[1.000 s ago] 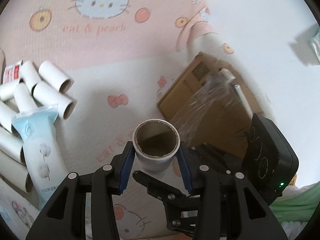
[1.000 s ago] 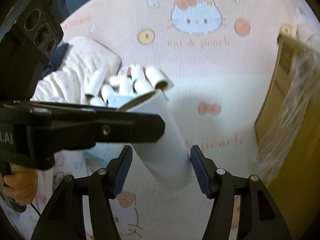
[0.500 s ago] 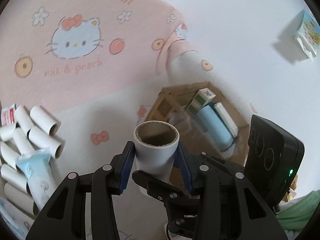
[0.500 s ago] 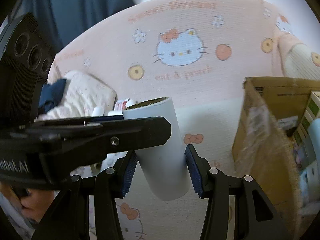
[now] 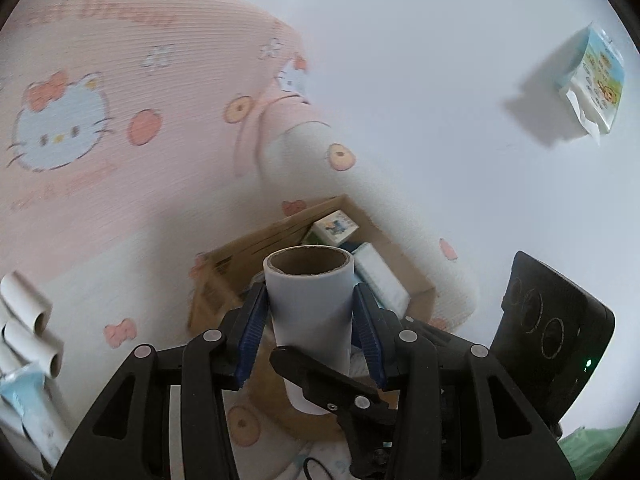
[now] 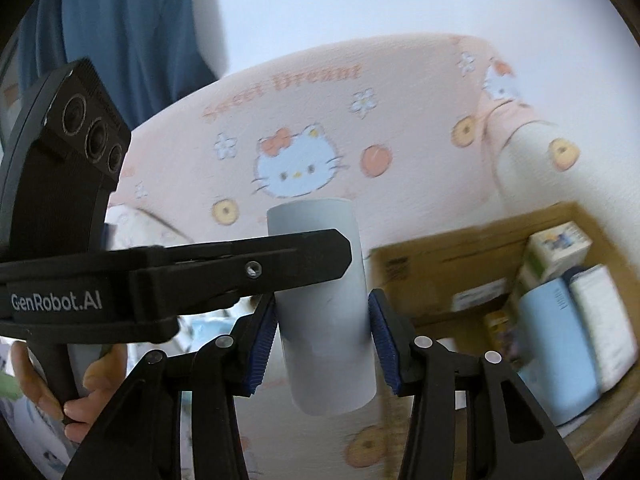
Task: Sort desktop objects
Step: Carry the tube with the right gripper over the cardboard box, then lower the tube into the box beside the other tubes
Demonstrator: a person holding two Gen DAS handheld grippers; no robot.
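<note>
Change since a second ago: both grippers have risen with the tube, and the cardboard box now shows its open top and contents instead of only a side wall.
Tube: one white cardboard tube stands nearly upright, its brown open end up, held above the near edge of the box.
Left gripper: the left gripper has its blue pads pressed on both sides of the tube, jaws set wide to the tube's width.
Right gripper: the right gripper is closing on the same tube lower down; its left pad touches the tube, the right pad looks just beside it, and I cannot tell if it presses.
Hand: a hand grips the left tool's handle, left of the tube.
Box contents: a light blue pack, a white pack and a small printed carton lie inside.
Other tubes: more white tubes lie well left of the box on the pink cartoon-cat blanket.
</note>
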